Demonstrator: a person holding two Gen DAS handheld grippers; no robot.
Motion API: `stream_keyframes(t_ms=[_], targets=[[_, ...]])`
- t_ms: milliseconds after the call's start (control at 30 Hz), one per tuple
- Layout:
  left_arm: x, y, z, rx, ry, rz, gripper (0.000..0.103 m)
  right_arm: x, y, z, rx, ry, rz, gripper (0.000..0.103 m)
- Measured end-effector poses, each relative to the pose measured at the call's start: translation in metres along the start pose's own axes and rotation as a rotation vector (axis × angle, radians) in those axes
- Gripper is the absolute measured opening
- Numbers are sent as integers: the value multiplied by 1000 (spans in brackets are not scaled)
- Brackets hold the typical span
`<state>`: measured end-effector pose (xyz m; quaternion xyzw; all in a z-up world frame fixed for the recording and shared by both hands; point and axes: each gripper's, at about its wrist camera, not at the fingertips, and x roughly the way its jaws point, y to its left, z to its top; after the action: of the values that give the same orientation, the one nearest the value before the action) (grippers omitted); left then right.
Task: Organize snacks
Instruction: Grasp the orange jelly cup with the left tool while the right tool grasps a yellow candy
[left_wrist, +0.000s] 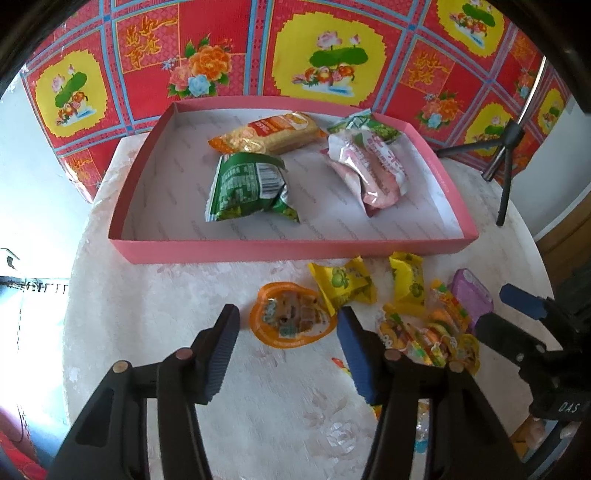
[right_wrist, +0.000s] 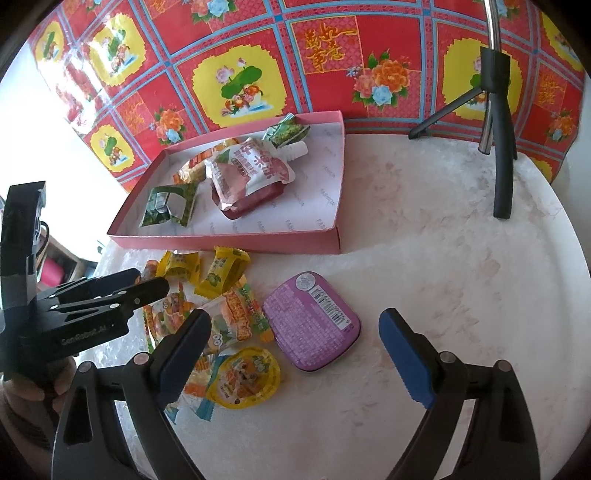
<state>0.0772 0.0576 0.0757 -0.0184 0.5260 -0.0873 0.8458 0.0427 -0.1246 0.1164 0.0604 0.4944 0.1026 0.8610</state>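
Round white table (right_wrist: 424, 229) carried pink tray (left_wrist: 295, 251) near back, black tripod (right_wrist: 500, 155) at right, purple tin (right_wrist: 312, 325) and loose snack packets (left_wrist: 343, 282) scattered near front edge.

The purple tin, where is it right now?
The purple tin lies label-up on the white table, outside the pink tray. In the right wrist view it sits right of the loose snack pile.
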Motion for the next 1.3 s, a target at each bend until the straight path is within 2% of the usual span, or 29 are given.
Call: stream_keyframes(t_ms=[100,600,900,1133,1300], targets=[[0,0,-2,8,-13,20,49,0,3,1,-6,0,5,94],[-14,21,-8,-34,-37,5,47,4,29,8,-68,-12,15,92],[-15,35,-11,-74,-38,2,47,17,52,13,-102,-4,37,71],[-16,36,-11,-69,-41,-9,47,32,64,14,-120,13,15,60],[-18,35,-12,-64,-46,-12,48,38,65,16,-122,20,-10,44]])
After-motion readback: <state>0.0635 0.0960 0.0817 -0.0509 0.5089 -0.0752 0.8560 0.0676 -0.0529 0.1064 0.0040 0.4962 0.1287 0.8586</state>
